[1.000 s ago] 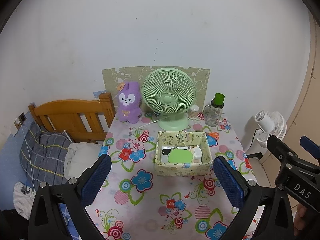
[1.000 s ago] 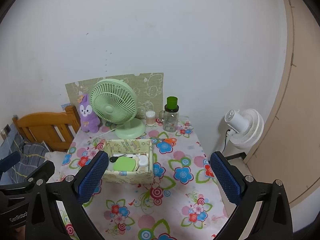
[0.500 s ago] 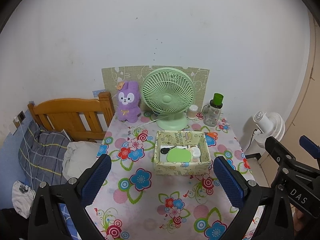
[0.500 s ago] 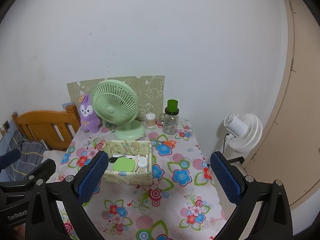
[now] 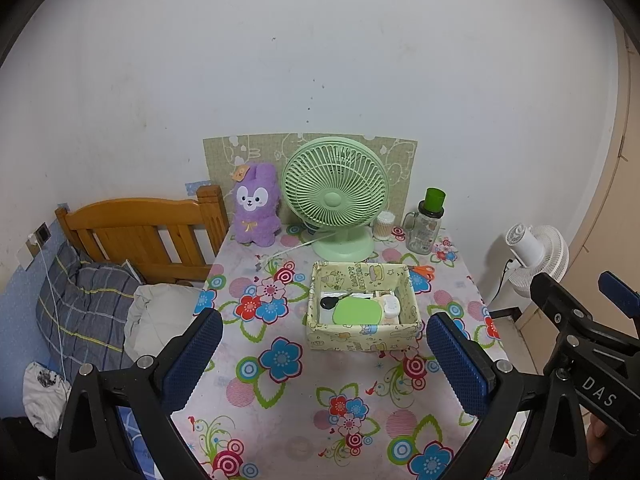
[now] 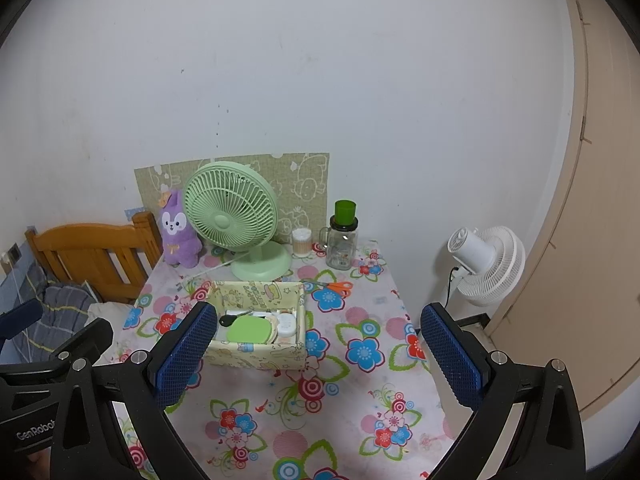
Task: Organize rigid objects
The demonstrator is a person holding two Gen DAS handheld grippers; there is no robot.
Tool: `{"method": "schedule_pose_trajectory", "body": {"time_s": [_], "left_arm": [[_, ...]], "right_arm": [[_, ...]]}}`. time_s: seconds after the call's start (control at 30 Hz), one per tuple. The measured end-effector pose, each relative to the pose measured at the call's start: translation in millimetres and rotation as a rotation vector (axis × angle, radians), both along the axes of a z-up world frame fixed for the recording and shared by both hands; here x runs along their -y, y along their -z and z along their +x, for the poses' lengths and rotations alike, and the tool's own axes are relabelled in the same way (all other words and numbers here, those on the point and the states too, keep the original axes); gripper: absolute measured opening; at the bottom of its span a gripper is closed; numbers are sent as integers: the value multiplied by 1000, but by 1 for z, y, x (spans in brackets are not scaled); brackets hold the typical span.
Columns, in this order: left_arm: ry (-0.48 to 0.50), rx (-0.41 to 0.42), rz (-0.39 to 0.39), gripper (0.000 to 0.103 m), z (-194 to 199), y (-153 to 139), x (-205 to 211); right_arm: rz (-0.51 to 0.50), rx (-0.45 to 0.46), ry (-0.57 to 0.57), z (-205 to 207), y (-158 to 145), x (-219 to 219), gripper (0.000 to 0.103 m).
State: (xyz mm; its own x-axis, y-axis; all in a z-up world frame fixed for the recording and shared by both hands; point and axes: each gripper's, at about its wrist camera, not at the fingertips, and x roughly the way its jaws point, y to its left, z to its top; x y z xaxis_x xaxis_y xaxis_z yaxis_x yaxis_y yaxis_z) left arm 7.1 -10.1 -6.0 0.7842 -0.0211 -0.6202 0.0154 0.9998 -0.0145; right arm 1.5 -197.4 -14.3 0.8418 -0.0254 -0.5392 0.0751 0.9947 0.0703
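Home bedroom: wooden bed frame [image 5: 140, 232], bedding [image 5: 84, 304], plush rabbit [image 5: 256, 204].

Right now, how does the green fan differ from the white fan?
The green fan stands on the table, while the white fan stands beside the table, lower, near the door. The green fan shows its front grille to the camera; the white fan shows its motor housing, so its grille points away. The green fan is pale green, the white fan white. Both have round grilles.
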Motion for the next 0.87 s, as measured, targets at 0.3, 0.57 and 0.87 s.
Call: {"method": "schedule_pose_trajectory", "body": {"time_s": [0.3,0.57,0.87], "left_arm": [[-2,-2,-5,103,0,0,-1],[4,-8,4,103,2,2,-1],[6,-14,10,103,3,4,0]], "right_arm": [[12,-11,-1,-1,0,-1,103],[33,-25,3,2,1,1,103],[33,-26,6,4,4,2,103]]}}
